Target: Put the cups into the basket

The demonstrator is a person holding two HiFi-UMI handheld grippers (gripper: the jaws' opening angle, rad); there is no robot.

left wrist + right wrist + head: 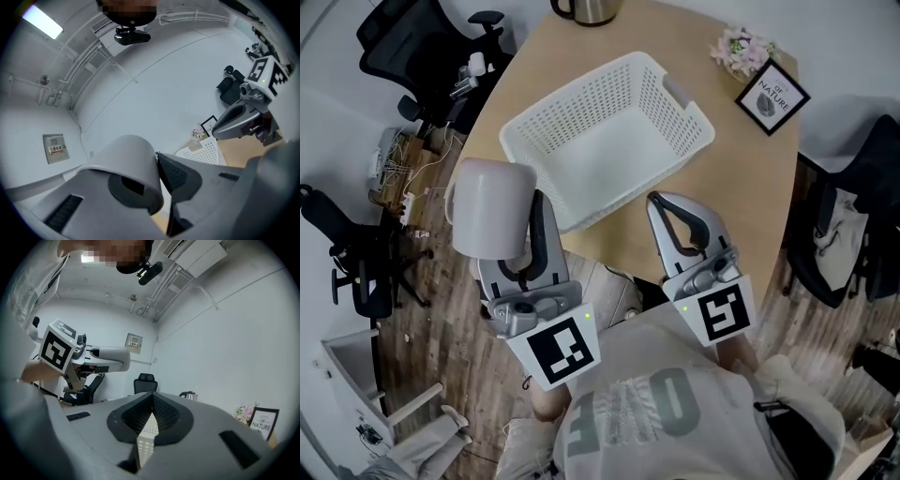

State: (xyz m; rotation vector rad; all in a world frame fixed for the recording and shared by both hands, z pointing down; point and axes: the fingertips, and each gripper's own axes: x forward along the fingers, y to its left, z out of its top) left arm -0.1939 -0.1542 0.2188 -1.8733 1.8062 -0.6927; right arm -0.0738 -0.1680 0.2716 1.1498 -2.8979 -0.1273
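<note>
One cup (pixel 490 206) clamped in left gripper (pixel 157 176) — near the white basket (pixel 689 128).

The basket (pixel 609 150) is open on top and its floor lies bare, so I have free way down into it. My cup (pixel 490 208) hangs just beside its near left corner. My right gripper (pixel 661 202), jaws together, crowds its near wall. The table (pixel 750 187) is bare along its right edge. The kettle (pixel 586 9) at the far edge, and the flowers (pixel 741 49) and frame (pixel 772 97) at the far right corner, stand well apart.
</note>
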